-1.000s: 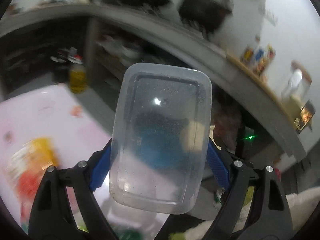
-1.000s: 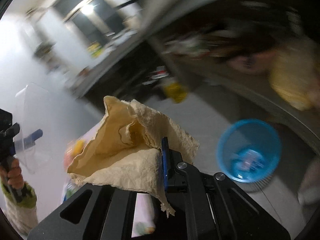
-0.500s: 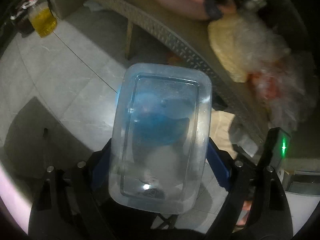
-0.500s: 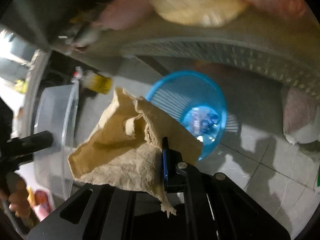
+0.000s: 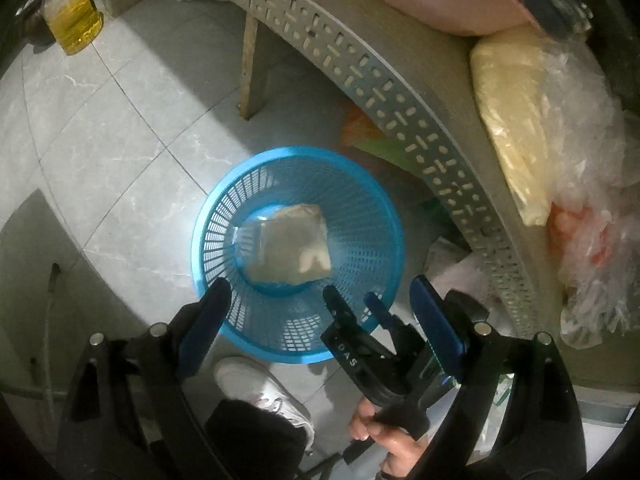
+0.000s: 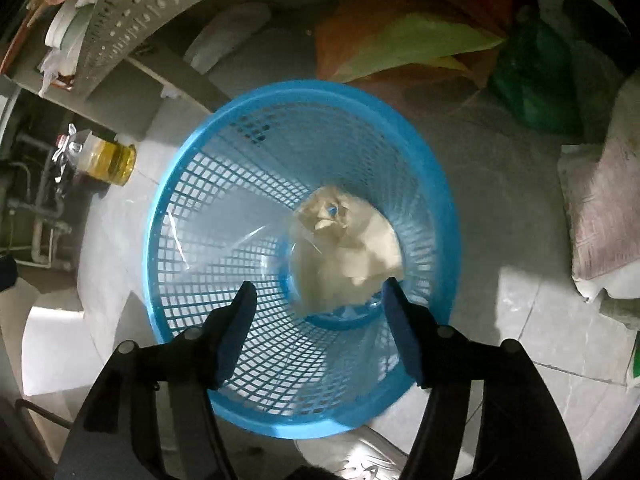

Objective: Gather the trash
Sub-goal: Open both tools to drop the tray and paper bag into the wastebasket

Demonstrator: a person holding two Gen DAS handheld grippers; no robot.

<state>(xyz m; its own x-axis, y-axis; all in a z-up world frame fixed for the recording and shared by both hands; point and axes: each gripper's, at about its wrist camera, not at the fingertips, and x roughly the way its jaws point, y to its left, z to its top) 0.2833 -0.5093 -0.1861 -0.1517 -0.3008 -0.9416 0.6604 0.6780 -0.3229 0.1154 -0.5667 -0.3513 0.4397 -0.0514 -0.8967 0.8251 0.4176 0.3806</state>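
The paper [image 6: 352, 252] lies in the basket [image 6: 224, 396], mid-frame above the spread, just-opened right gripper [image 6: 320, 332] (nothing between its jaws).

Right gripper [image 6: 320, 300] jaws, just opening, stand empty above blue basket [image 6: 168, 280] containing crumpled paper [image 6: 352, 248].

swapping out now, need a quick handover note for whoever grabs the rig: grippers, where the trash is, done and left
Left gripper: open, empty, over the basket.
Right gripper: jaws have just been opening, nothing between them, above the same basket.
Trash: the paper and the clear container both lie in the basket, on the floor by the shelf.
Done: both pieces dropped in.
Left: pull both grippers back; no other loose trash can be made out in these views.
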